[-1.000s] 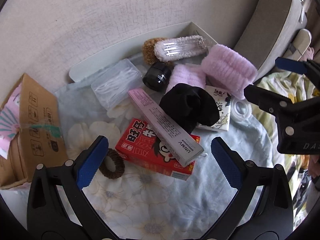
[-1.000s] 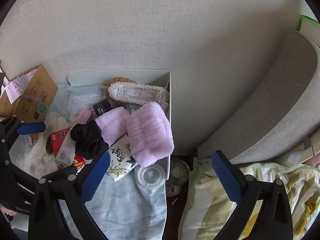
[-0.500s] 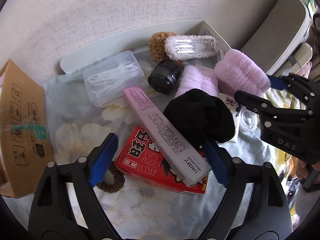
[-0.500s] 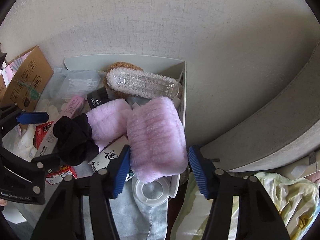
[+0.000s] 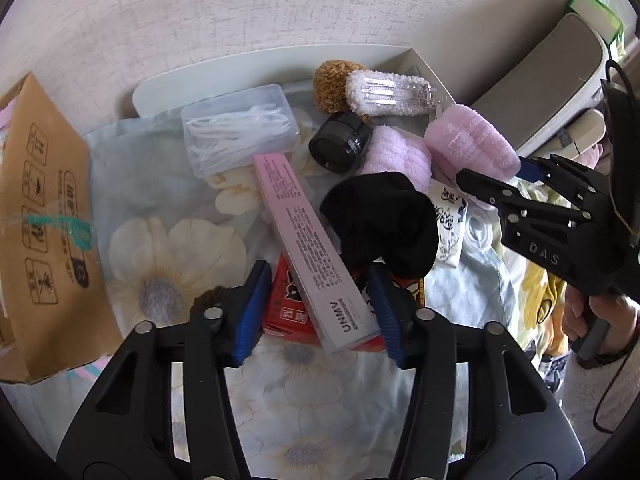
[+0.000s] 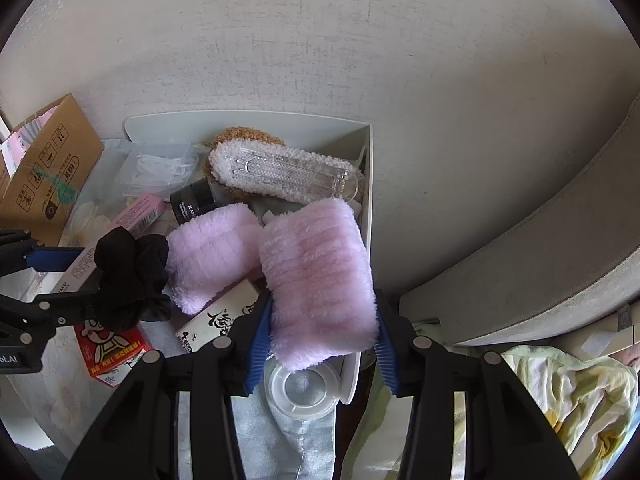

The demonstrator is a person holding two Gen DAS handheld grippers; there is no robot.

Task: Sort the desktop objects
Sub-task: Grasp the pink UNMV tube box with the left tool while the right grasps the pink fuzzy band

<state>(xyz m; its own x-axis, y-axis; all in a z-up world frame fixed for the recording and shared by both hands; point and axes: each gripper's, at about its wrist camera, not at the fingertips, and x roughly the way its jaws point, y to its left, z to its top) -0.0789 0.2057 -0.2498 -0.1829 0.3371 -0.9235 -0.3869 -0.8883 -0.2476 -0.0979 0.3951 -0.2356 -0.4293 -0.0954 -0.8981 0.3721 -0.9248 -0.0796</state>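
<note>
- Grippers first: my left gripper (image 5: 318,312) has its jaws closing, part-way in, around the near end of the pink UNMV carton (image 5: 312,256) and the red snack box (image 5: 286,312) under it. Right pad sits against the box; left pad looks just shy of it, so no clamp yet.
- My right gripper (image 6: 320,340) jaws also closing, with the nearer pink fleece roll (image 6: 318,276) between them. Both blue pads press into the fleece, so it's gripped.
- That roll lies at the right end of the white tray (image 6: 370,184), over a clear round lid (image 6: 302,390).
- Versus a second ago: both jaw sets were spread wide with nothing between them. Left tool moved in over the carton and box; right tool dropped onto the roll. Items on the floral cloth (image 5: 168,248) haven't shifted.
- Count: two pink fleece rolls (second one (image 5: 394,156)), one black cloth bundle (image 5: 384,224), one black jar (image 5: 340,144), one clear floss-pick case (image 5: 240,132), one white fuzzy hair clip (image 5: 390,92), one brown fuzzy item (image 5: 330,82), one brown hair tie (image 5: 208,296), one white printed packet (image 5: 450,224), one cardboard box (image 5: 44,220).
</note>
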